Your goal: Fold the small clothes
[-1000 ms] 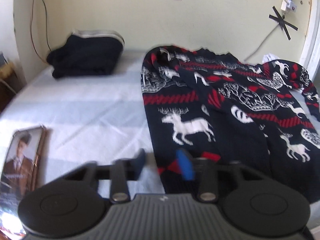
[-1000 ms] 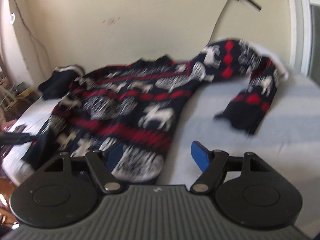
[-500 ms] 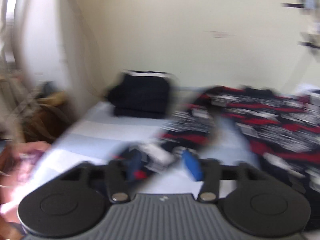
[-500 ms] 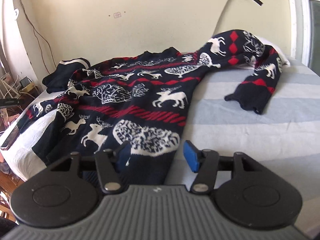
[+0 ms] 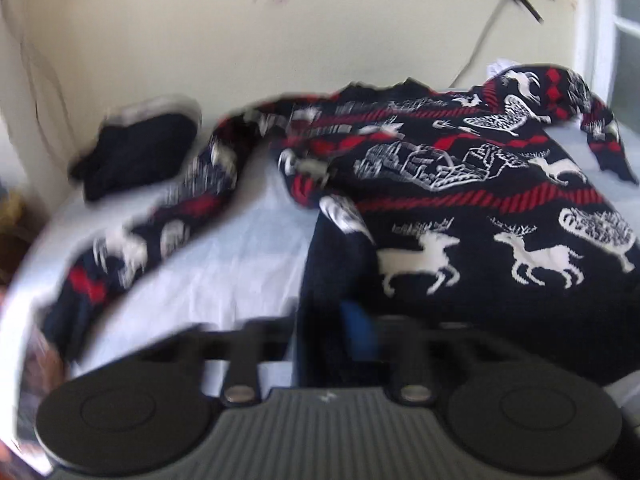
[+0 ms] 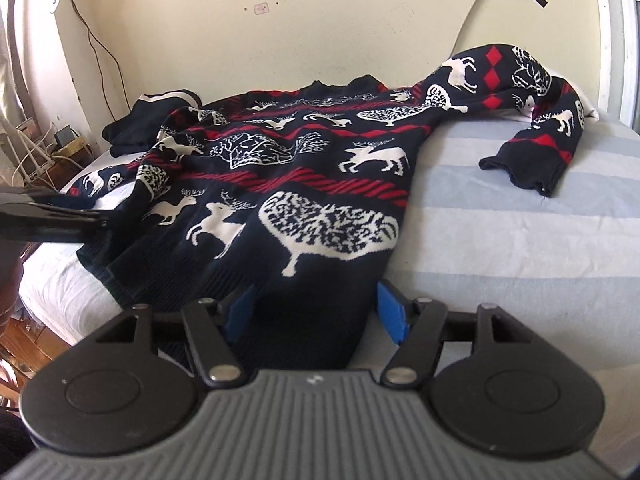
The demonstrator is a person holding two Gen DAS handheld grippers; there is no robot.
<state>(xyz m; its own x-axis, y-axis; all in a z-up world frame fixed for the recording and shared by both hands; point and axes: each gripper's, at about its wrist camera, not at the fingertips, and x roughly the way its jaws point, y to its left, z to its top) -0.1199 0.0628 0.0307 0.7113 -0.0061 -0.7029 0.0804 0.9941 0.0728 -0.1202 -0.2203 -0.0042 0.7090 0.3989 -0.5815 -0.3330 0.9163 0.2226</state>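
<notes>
A navy sweater [image 6: 304, 184] with white reindeer and red stripes lies spread on the bed; it also shows in the left wrist view [image 5: 480, 216]. Its left sleeve [image 5: 152, 224] stretches out toward the bed's left edge, its right sleeve [image 6: 532, 92] curls at the far right. My left gripper [image 5: 324, 328] sits at the hem's left corner with cloth between its jaws; blur hides how far they are closed. My right gripper [image 6: 316, 308] is open, its blue pads [image 6: 390, 312] astride the hem's right part.
A folded dark garment [image 6: 140, 120] lies at the bed's far left by the wall. The striped sheet [image 6: 520, 232] is bare to the right of the sweater. Cables and clutter [image 6: 40, 144] sit beside the bed on the left.
The left gripper swung left, then back onto the hem's left corner, and the left sleeve now lies stretched out. The right gripper moved forward over the hem.
</notes>
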